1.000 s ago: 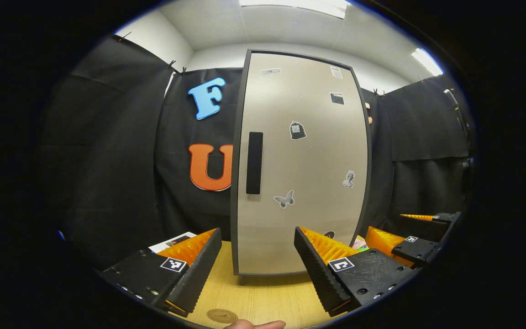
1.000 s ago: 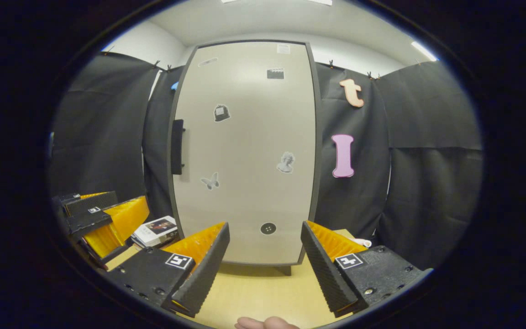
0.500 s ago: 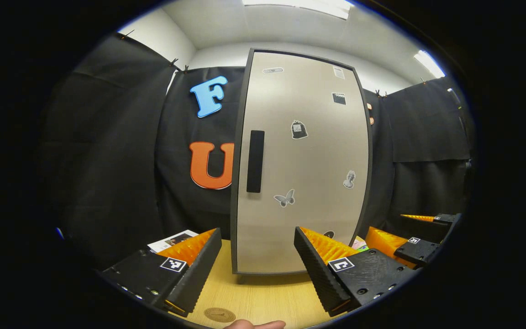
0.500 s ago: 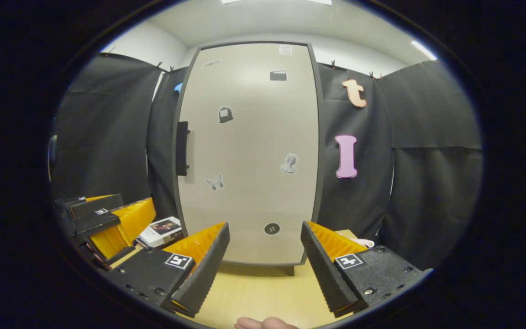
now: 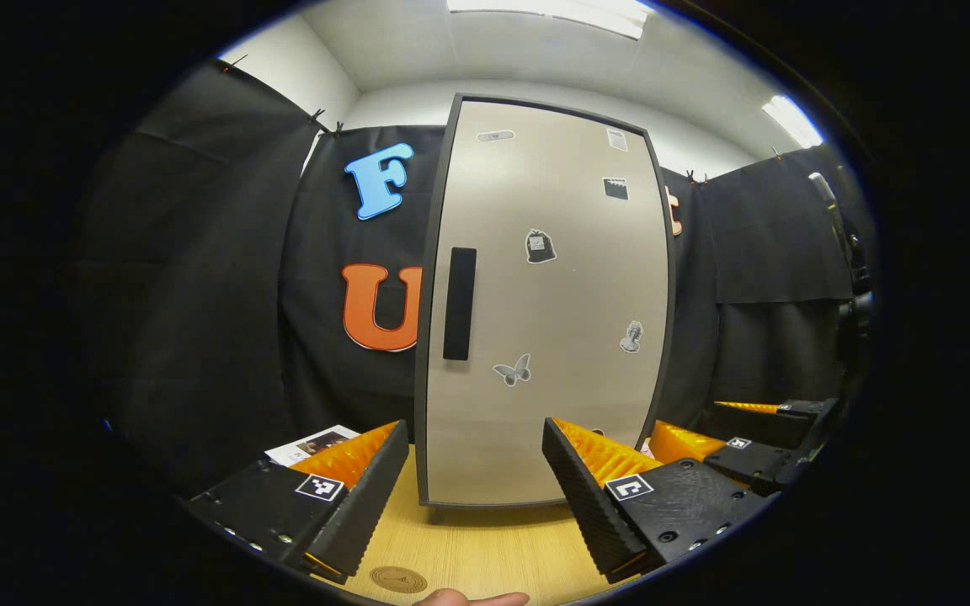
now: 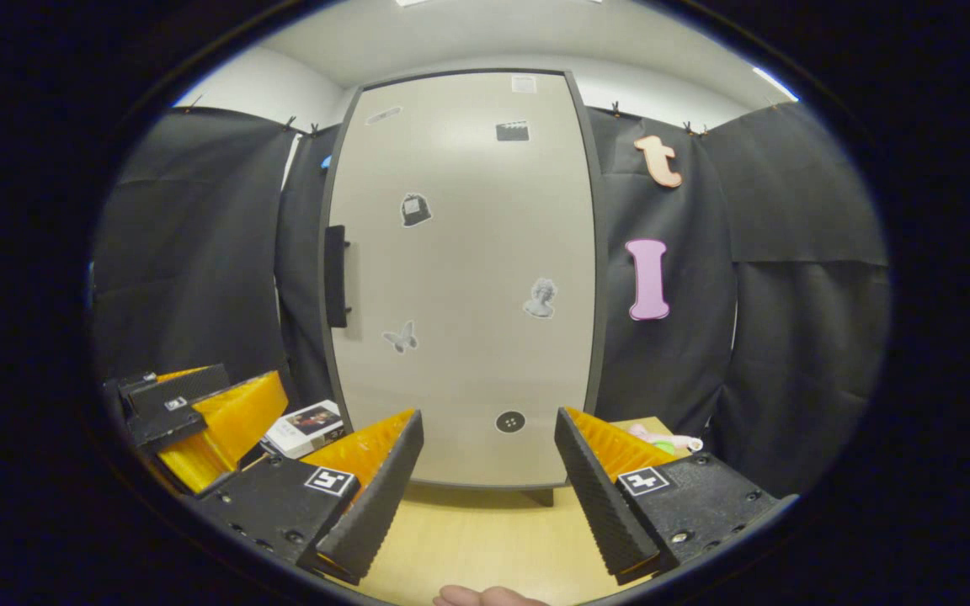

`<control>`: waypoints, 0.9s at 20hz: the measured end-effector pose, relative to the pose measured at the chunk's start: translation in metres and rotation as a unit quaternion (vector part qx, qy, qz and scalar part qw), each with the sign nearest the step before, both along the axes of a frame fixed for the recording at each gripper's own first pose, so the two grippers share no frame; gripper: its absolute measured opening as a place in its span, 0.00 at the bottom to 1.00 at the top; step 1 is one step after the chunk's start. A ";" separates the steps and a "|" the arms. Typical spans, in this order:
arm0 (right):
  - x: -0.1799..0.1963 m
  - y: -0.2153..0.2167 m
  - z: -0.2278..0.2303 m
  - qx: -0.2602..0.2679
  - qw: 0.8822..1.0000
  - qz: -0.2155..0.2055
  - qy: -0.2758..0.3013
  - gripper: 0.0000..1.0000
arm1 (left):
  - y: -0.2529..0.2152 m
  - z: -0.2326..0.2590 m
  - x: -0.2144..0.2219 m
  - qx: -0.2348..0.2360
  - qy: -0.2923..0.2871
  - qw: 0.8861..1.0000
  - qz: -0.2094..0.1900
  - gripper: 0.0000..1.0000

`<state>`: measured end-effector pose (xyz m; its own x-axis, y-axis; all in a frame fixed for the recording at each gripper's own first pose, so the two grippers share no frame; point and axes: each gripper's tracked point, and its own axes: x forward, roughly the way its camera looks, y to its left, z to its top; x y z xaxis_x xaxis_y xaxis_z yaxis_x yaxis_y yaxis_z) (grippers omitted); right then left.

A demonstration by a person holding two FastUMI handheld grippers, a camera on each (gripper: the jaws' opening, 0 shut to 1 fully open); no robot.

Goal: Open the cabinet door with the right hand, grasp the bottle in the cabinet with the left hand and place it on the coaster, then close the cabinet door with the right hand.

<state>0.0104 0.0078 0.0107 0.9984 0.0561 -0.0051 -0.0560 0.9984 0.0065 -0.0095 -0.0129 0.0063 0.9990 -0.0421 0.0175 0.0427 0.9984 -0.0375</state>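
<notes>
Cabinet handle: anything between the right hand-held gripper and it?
Nothing visible. The right hand-held gripper is open, facing the shut cabinet door; the handle sits up and left of it, across open space above bare table.

Wooden table (image 5: 485,551) carries the cabinet (image 5: 546,337); coaster (image 5: 398,579); a booklet (image 6: 306,425).

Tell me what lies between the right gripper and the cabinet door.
Only bare table: in the right gripper view, the open right gripper faces the closed cabinet door with nothing between.
</notes>
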 end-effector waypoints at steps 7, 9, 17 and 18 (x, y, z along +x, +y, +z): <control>0.031 0.001 0.020 -0.016 1.000 0.009 -0.014 0.98 | 0.008 -0.015 -0.018 0.005 0.017 1.000 -0.002 0.96; 0.041 0.010 0.027 -0.031 0.999 0.022 -0.019 0.98 | 0.012 -0.019 -0.028 0.006 0.020 1.000 -0.009 0.97; 0.083 0.069 0.043 -0.051 0.995 0.085 -0.025 0.99 | 0.043 -0.022 -0.057 0.004 0.022 1.000 0.021 0.96; 0.089 0.079 0.046 -0.055 0.994 0.094 -0.026 0.99 | 0.049 -0.023 -0.059 0.006 0.022 0.999 0.029 0.96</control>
<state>0.0990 0.0864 0.0565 0.9694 0.2436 0.0305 -0.2391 0.9649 -0.1090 -0.0689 0.0361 -0.0165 0.9995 0.0156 -0.0272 -0.0163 0.9995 -0.0270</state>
